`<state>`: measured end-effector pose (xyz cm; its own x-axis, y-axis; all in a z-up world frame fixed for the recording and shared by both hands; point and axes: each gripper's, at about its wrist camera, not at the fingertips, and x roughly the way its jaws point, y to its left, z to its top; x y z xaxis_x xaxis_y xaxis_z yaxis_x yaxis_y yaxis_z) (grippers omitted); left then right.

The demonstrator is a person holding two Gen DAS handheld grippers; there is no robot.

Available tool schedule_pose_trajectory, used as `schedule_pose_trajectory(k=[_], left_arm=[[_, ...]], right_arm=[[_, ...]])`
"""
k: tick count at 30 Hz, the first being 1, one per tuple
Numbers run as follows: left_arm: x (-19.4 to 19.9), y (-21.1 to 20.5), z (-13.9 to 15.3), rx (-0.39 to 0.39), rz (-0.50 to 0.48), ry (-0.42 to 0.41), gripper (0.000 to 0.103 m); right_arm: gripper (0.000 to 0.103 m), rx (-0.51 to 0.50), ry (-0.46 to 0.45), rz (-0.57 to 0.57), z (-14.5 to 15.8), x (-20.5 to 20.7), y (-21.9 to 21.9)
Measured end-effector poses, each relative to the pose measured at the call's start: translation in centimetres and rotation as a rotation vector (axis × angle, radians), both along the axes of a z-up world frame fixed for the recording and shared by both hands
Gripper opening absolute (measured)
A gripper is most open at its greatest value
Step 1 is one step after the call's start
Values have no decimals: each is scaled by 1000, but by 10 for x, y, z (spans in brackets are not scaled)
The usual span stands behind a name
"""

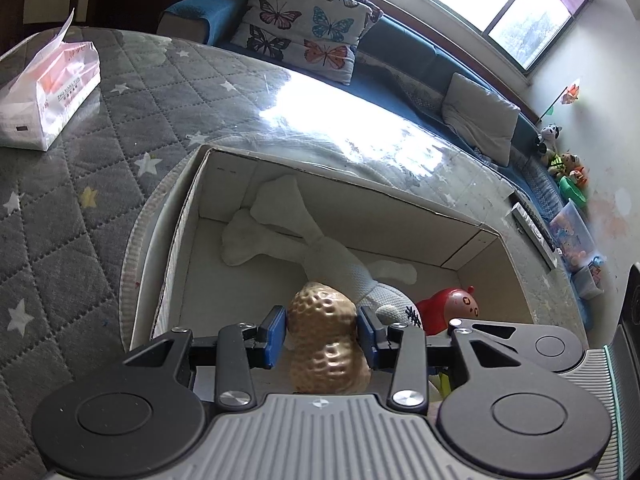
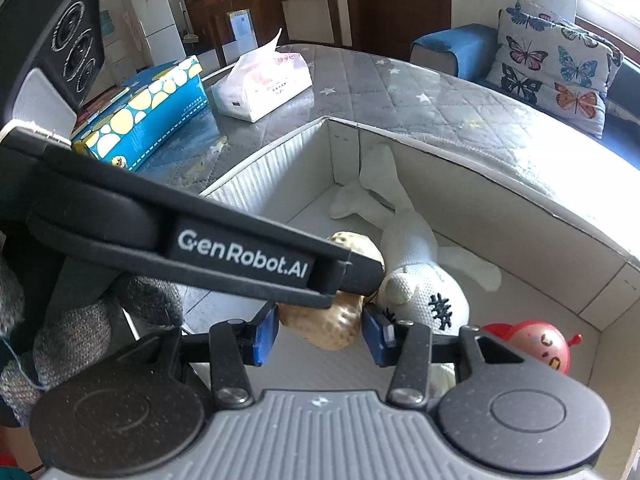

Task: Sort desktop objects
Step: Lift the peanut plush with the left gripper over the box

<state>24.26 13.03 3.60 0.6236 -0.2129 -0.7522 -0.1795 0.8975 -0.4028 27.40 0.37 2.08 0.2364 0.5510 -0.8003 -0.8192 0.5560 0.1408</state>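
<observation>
My left gripper is shut on a tan peanut-shaped toy and holds it over the near end of an open cardboard box. Inside the box lie a white plush doll and a red round toy. In the right wrist view the left gripper's black arm crosses the frame, with the peanut toy beyond it. My right gripper is open, its blue pads to either side of the peanut in the picture; whether they touch it I cannot tell. The doll and the red toy show there too.
A tissue pack lies on the quilted grey table cover, far left. A blue box with yellow spots stands beside the tissue pack. A blue sofa with a butterfly cushion runs behind the table.
</observation>
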Motion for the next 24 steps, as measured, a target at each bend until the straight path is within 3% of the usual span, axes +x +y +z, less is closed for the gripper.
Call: schedule_pose_trajectory(k=[24], left_arm=[[-5, 0, 5, -4, 0, -13, 42]], right_arm=[[48, 26, 2, -14, -1, -1, -4]])
